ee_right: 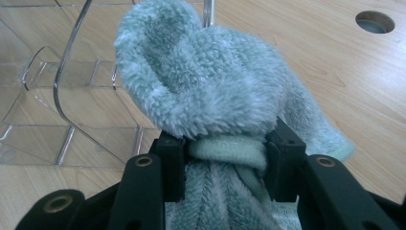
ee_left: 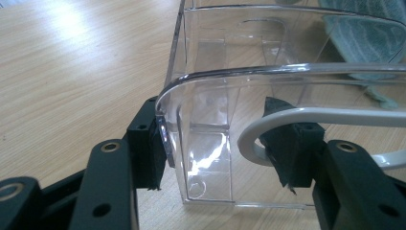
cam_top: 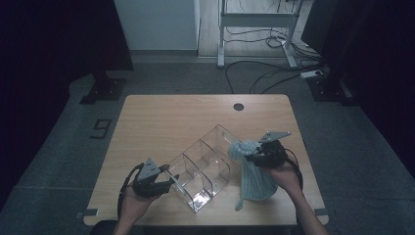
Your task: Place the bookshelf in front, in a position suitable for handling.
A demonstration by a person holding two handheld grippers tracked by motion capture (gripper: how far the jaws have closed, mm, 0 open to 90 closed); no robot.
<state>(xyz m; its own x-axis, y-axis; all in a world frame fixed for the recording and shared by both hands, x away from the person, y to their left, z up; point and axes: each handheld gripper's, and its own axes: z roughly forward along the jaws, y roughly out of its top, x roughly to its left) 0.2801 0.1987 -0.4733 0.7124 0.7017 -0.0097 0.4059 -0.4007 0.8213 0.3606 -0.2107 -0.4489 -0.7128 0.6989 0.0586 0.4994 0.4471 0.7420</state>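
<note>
Trouble ahead: right claw (ee_right: 224, 158), clamped on the towel (cam_top: 252, 171) beside the clear organizer (cam_top: 203, 164), could tip it unless left claw (ee_left: 225, 143), gripping its end wall, holds.

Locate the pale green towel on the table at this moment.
In the high view the pale green towel hangs at the table's right, bunched in the right gripper, its top beside the clear organiser's far end.
</note>
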